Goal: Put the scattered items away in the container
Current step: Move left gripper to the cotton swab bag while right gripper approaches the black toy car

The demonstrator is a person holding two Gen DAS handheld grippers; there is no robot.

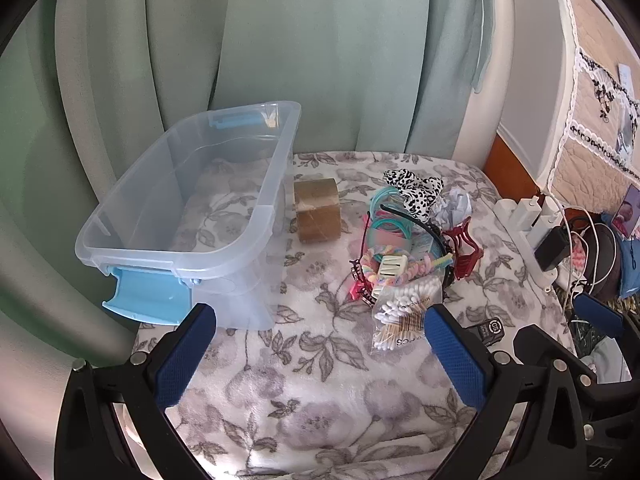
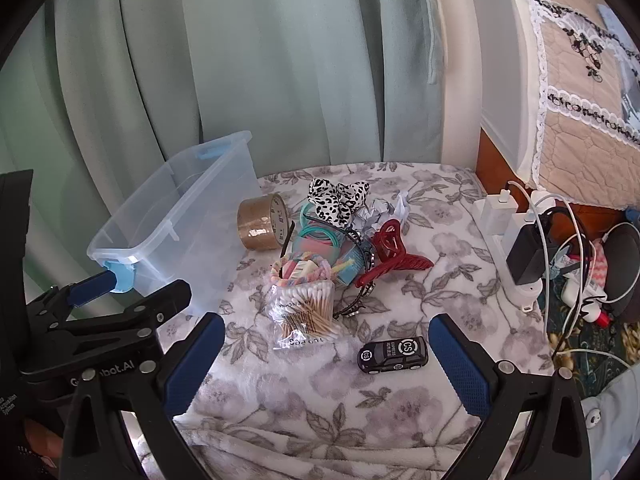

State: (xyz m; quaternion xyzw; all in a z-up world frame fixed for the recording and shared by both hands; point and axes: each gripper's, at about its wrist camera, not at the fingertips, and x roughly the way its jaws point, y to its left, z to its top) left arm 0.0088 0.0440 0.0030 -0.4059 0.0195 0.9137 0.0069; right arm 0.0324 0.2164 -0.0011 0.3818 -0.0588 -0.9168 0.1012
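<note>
Bin (image 1: 256, 216): clear plastic, stiff, light, nothing in it; stands at the left on the floral blanket (image 1: 320, 420). Blue latch at each end.
Tape (image 1: 317, 210): brown roll on edge, just beside the bin's right wall. Rigid, likely the heaviest item; grip across the flat faces, since it may roll.
Pile (image 2: 332, 248): right of the tape. Soft hair ties, leopard scrunchie (image 2: 340, 196) and crumpled paper are light and compress. Red claw clip (image 2: 390, 256) is hard, brittle-looking; take the body, not the teeth.
Swabs (image 2: 304, 312): slick bag at the pile's near edge; pinch the full middle.
Toy car (image 2: 393, 354): black, hard, smooth, apart from the pile, nearest the right gripper; grip across its sides.
Left gripper (image 1: 320, 344): jaws fully spread, holding nothing, above the blanket.
Right gripper (image 2: 326, 354): jaws fully spread, holding nothing.
</note>
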